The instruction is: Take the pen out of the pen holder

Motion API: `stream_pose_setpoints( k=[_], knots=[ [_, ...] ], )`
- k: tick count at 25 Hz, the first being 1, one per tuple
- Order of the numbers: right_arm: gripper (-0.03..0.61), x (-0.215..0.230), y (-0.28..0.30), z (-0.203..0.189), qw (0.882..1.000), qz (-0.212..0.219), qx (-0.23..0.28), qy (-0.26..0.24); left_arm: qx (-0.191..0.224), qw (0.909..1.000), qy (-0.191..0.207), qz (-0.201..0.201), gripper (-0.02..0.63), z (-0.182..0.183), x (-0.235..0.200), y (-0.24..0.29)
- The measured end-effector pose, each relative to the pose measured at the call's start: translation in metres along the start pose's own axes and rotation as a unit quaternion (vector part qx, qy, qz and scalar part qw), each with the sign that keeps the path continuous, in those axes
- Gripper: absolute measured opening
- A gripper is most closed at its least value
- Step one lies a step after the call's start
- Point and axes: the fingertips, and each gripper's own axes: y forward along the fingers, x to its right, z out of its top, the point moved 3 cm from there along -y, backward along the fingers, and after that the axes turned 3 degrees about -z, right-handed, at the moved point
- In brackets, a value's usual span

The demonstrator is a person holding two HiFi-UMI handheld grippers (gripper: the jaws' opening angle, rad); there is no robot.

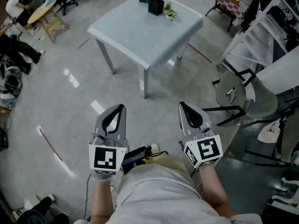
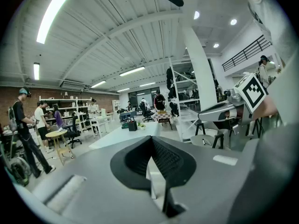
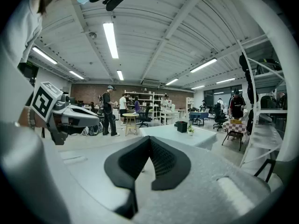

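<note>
A black pen holder [image 1: 156,6] stands near the far edge of a pale square table [image 1: 140,36], with a small potted plant [image 1: 170,11] beside it. I cannot make out a pen in it from here. The holder also shows far off in the left gripper view [image 2: 133,125] and the right gripper view [image 3: 182,126]. My left gripper [image 1: 121,107] and right gripper [image 1: 182,105] are held side by side over the floor, well short of the table. Both are shut and hold nothing, seen too along their own jaws, left gripper [image 2: 151,137] and right gripper [image 3: 149,138].
A grey chair [image 1: 233,94] stands to the right, next to a white stair frame [image 1: 261,27]. A round wooden table [image 1: 44,10] and office chairs sit at the far left. Several people stand by shelves [image 3: 112,111] at the back. Bare grey floor lies between me and the table.
</note>
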Motion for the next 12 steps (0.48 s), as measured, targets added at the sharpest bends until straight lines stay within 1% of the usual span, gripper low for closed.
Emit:
stream_pose_setpoints(
  k=[8,12],
  knots=[
    [0.0,0.0021,-0.0006,0.0006,1.0,-0.001,0.0,-0.001,0.001,1.0,0.0,-0.002,0.011,0.0004,0.0013,0.0021],
    [0.0,0.0023,-0.0011,-0.0001,1.0,-0.001,-0.002,-0.002,-0.008,1.0,-0.002,0.001,0.011,-0.004,0.001,0.0013]
  ],
)
